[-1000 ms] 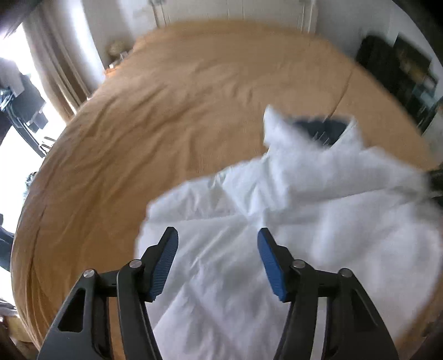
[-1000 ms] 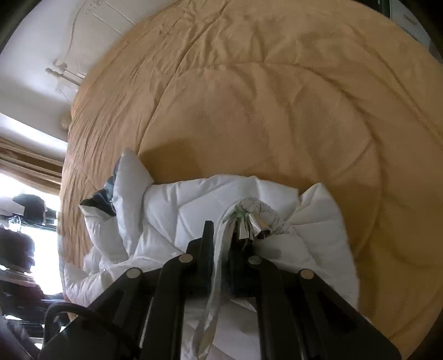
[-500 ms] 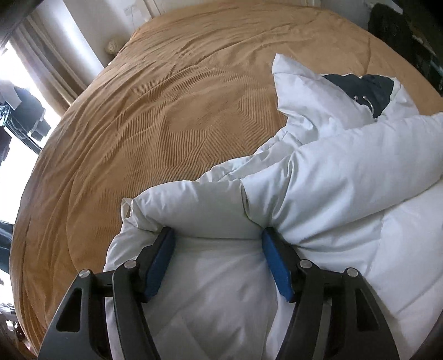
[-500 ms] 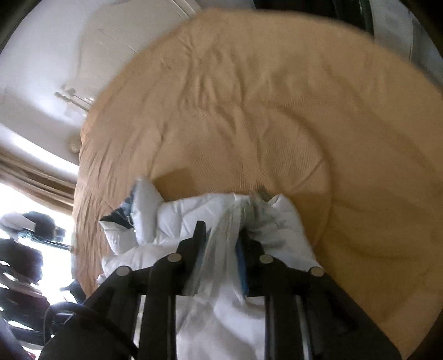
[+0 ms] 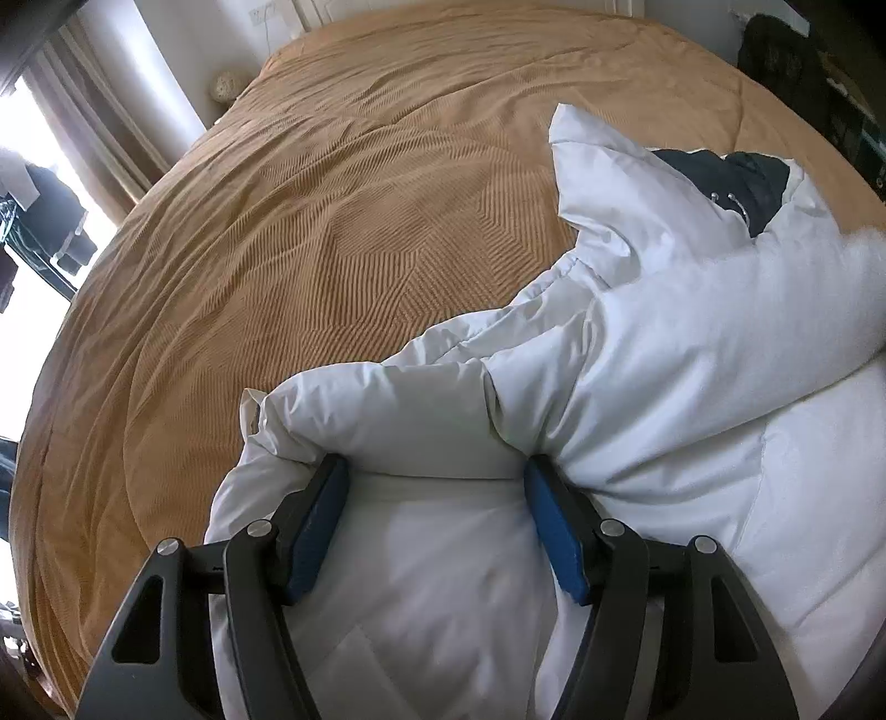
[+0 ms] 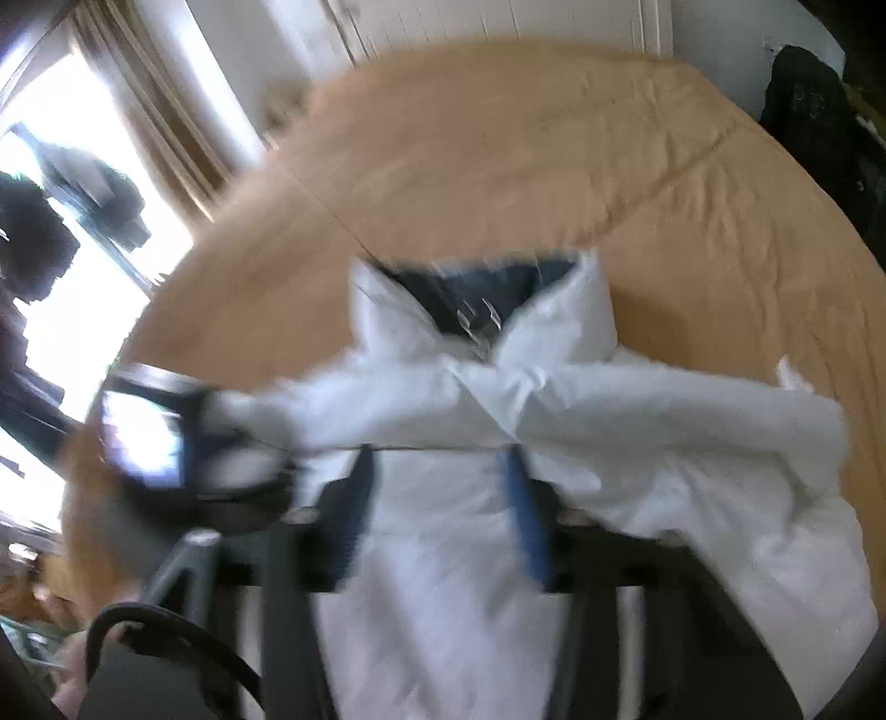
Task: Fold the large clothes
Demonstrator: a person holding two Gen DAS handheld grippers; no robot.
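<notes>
A white puffy jacket (image 5: 692, 343) lies on a tan bedspread (image 5: 332, 249), its dark collar lining (image 5: 725, 177) facing up. One sleeve (image 5: 387, 421) is folded across the body. My left gripper (image 5: 434, 482) stands open and pressed down on the jacket, with that sleeve bulging over its blue pads (image 5: 324, 515). The right wrist view is blurred. There my right gripper (image 6: 437, 465) hovers over the middle of the jacket (image 6: 664, 421), jaws parted, nothing gripped. Both sleeves cross below the collar (image 6: 482, 288).
The bedspread (image 6: 498, 138) stretches bare beyond and left of the jacket. A bright window with curtains (image 5: 83, 127) is at the left. Dark clothes (image 5: 786, 50) hang past the bed's far right corner. My left gripper's housing (image 6: 149, 437) shows at the left.
My left gripper dropped onto the jacket and stayed there with the sleeve over its tips. My right gripper let go of the sleeve cuff, opened, and swung and rolled over the jacket's middle.
</notes>
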